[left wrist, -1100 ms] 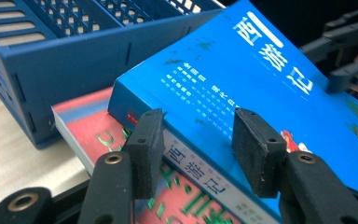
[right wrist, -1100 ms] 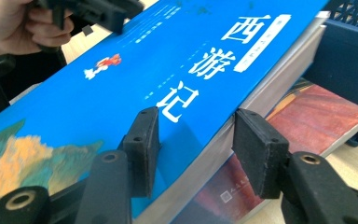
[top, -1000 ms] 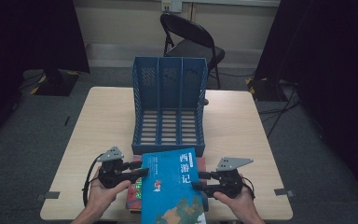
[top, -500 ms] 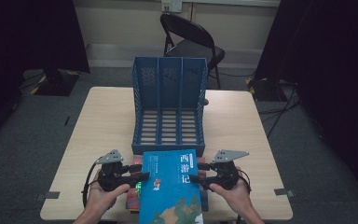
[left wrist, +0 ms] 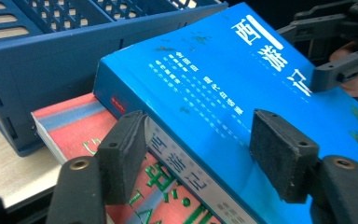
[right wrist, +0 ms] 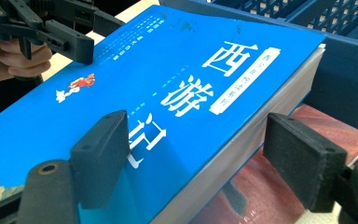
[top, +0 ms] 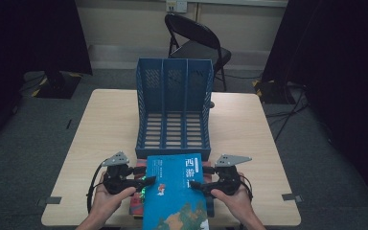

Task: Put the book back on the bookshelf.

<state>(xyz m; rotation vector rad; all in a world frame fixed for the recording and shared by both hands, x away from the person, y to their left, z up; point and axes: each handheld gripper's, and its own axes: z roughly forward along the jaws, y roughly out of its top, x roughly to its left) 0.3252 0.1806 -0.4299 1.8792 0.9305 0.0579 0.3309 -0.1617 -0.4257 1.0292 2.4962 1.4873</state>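
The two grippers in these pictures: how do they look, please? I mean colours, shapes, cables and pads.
Both the left gripper and the right gripper are black, with two long jaws each. Every jaw ends in a thick, dark, foam-like block pad, and round screw holes show on the jaws. A grey three-cornered plate sits on top of each gripper. A black cable loops from the left one.

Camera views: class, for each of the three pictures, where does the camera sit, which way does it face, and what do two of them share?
High view: above the person's side, facing forward and down on the table; hands show.
Left gripper view: rides the left claw, looking along its pads at the blue book.
Right gripper view: rides the right claw, facing the book's page edge.
Shared: both gripper views show the blue rack.
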